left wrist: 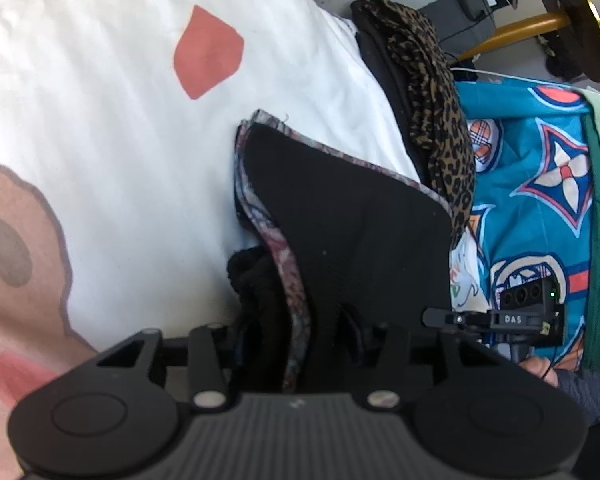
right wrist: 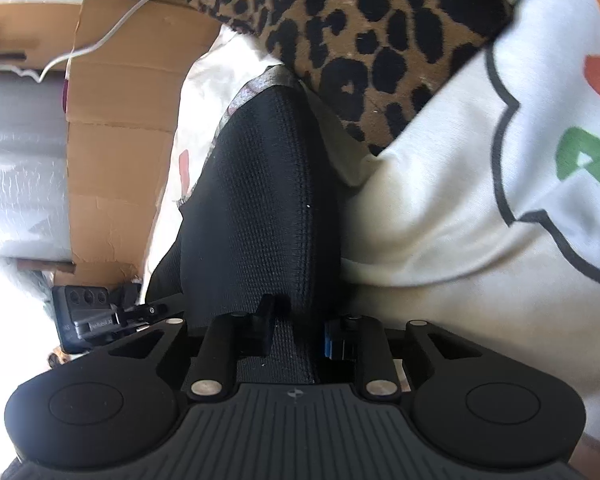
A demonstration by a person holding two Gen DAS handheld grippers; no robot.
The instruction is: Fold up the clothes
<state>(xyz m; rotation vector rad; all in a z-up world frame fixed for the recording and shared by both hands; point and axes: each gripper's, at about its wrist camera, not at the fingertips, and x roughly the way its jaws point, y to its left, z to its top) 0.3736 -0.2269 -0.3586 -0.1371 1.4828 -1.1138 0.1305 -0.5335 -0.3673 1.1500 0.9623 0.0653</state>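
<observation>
A black knit garment point(left wrist: 352, 232) with a patterned, paisley-like border lies folded on the white bedding point(left wrist: 100, 120). Its near end runs into my left gripper point(left wrist: 300, 344), whose fingertips are buried in the bunched cloth; the jaws look closed on it. In the right wrist view the same black garment point(right wrist: 260, 200) passes between the fingers of my right gripper point(right wrist: 298, 332) and fills the narrow gap between them. The right gripper's fingertip point(left wrist: 460, 318) also shows beside the garment's right edge in the left wrist view, and the left gripper's body point(right wrist: 88, 316) appears at the left of the right wrist view.
A leopard-print garment point(left wrist: 440, 120) on a dark pile lies just beyond the black one. A teal patterned cloth point(left wrist: 540, 180) is to the right. A white top with coloured letters point(right wrist: 440, 200) lies beneath. Cardboard point(right wrist: 120, 140) and a white cable point(right wrist: 100, 40) are at the bedside.
</observation>
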